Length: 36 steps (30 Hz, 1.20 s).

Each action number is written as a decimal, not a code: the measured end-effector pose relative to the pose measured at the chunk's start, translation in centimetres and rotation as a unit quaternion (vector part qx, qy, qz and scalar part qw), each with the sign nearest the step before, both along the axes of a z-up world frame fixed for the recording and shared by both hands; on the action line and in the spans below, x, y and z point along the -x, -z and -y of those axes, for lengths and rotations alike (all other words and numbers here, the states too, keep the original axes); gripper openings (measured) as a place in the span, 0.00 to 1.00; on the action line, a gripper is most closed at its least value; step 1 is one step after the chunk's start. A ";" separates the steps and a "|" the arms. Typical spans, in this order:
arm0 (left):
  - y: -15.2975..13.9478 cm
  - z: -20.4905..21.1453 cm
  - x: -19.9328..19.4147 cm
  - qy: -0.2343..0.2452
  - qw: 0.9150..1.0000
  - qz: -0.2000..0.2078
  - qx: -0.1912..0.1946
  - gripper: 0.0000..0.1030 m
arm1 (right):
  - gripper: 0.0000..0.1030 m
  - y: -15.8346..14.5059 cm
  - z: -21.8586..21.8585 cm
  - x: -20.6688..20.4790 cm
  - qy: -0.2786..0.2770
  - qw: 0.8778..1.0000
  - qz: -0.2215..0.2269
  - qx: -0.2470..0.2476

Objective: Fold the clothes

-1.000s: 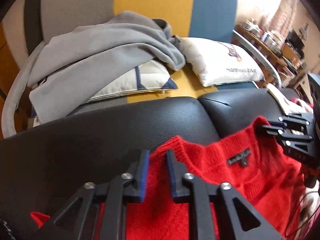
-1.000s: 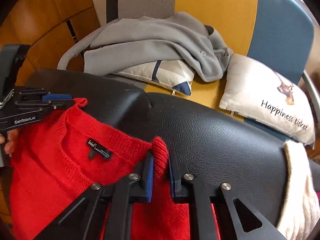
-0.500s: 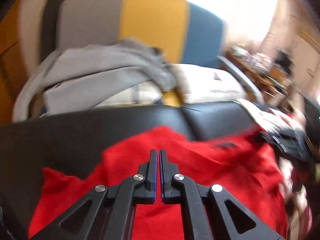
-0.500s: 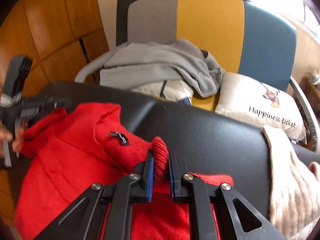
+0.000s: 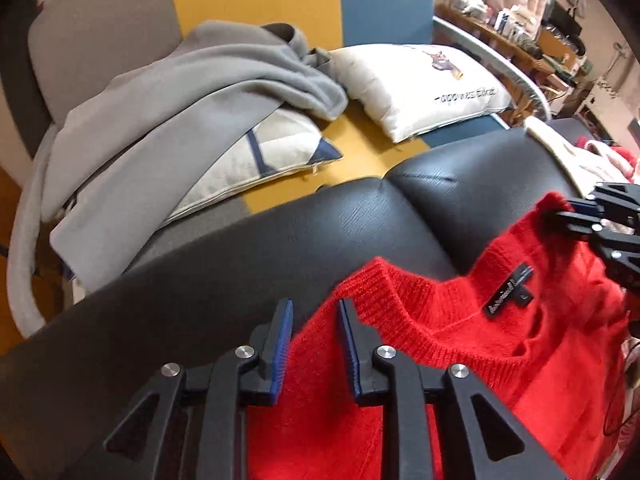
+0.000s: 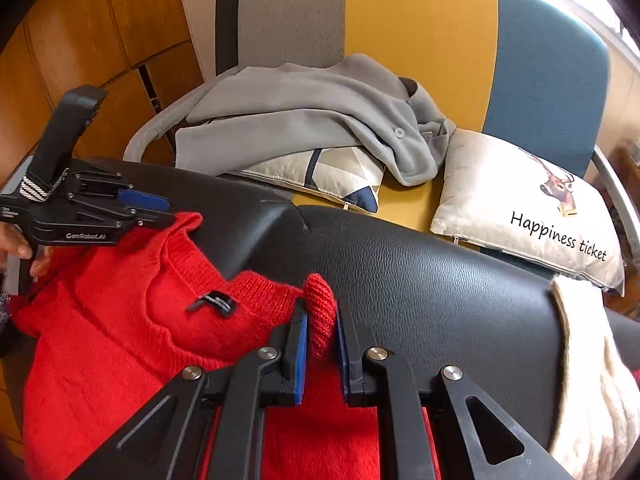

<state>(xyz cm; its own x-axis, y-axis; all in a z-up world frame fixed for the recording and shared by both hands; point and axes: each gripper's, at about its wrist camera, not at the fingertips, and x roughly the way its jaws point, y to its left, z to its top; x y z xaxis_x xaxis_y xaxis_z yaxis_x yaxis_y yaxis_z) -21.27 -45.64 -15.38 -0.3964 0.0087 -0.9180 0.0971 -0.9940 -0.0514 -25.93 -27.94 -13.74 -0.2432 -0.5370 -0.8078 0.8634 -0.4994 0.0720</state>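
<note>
Sweater point(image 5: 460, 360) risk: my left gripper point(image 5: 314, 344) has just been opening, jaws apart with nothing pinched, while my right gripper point(image 6: 322, 344) at 3 o'clock clamps the collar, so it'll probably slump crooked.

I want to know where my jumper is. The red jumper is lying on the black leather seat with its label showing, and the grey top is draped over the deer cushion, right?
Nearly. The red jumper is on the black leather seat, label up. But the right wrist view shows the grey top draped over the blue-patterned cushion; the deer cushion lies beside it.
</note>
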 end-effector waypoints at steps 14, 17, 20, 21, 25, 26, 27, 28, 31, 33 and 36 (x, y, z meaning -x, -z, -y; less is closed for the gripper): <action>-5.4 -2.2 -10.7 -0.068 0.985 -0.152 -0.046 0.03 | 0.13 -4.3 -6.2 -3.9 0.020 0.996 0.009 0.092; -5.0 -3.7 -13.9 -0.084 0.982 -0.162 -0.047 0.03 | 0.13 -3.4 -7.8 -6.2 0.015 0.996 0.016 0.087; -3.4 -4.0 -15.8 -0.106 0.982 -0.143 -0.062 0.03 | 0.16 -1.7 -9.0 -7.4 0.022 0.996 0.031 0.079; -2.9 -4.0 -16.5 -0.115 0.981 -0.137 -0.070 0.03 | 0.17 -1.3 -9.6 -7.5 0.027 0.995 0.043 0.081; -1.3 -3.9 -19.8 -0.151 0.975 -0.127 -0.103 0.04 | 0.30 -0.3 -11.6 -8.0 0.044 0.991 0.087 0.088; -0.9 -3.8 -20.8 -0.162 0.972 -0.125 -0.111 0.04 | 0.36 -0.4 -12.1 -8.2 0.049 0.991 0.091 0.088; -0.5 -3.6 -21.7 -0.173 0.970 -0.123 -0.120 0.04 | 0.38 -0.4 -12.6 -8.4 0.053 0.990 0.094 0.088; -0.2 -3.5 -22.4 -0.182 0.968 -0.121 -0.127 0.04 | 0.40 -0.7 -13.1 -8.6 0.057 0.989 0.098 0.091; 0.5 -3.8 -25.1 -0.214 0.959 -0.121 -0.143 0.04 | 0.43 -1.8 -13.9 -9.4 0.065 0.987 0.100 0.111; 0.5 -4.1 -27.0 -0.233 0.953 -0.127 -0.146 0.04 | 0.48 -2.7 -14.2 -10.0 0.069 0.984 0.100 0.128; 0.1 -4.6 -30.5 -0.263 0.947 -0.131 -0.135 0.04 | 0.57 -2.5 -12.8 -10.7 0.067 0.984 0.106 0.125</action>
